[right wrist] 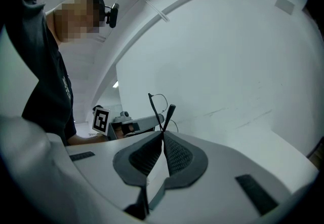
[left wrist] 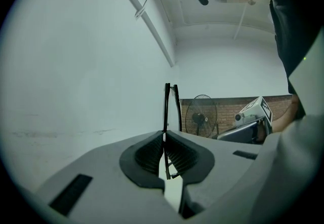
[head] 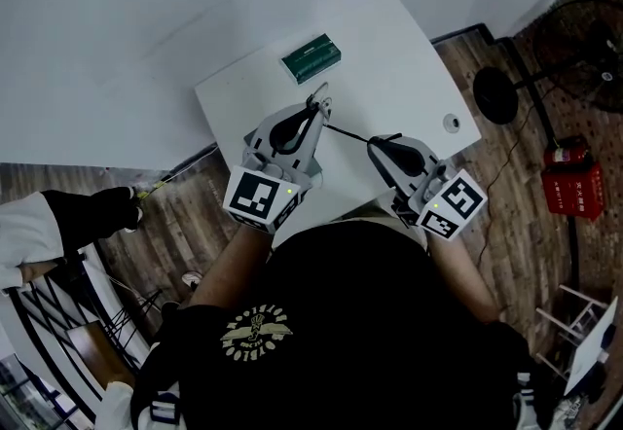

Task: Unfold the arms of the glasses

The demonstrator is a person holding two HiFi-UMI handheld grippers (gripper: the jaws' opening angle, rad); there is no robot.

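Even bright light, fisheye edges, dark vignetting

We saw a white table [head: 419,58] beside a plain white wall [head: 127,0]. Brown wood floor [head: 516,233] lay around it, with a black fan [head: 584,39] and a red box [head: 572,183] off its right edge.

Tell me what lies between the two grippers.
Head view: only one thin black arm of the glasses bridges left gripper and right gripper, above the white table.
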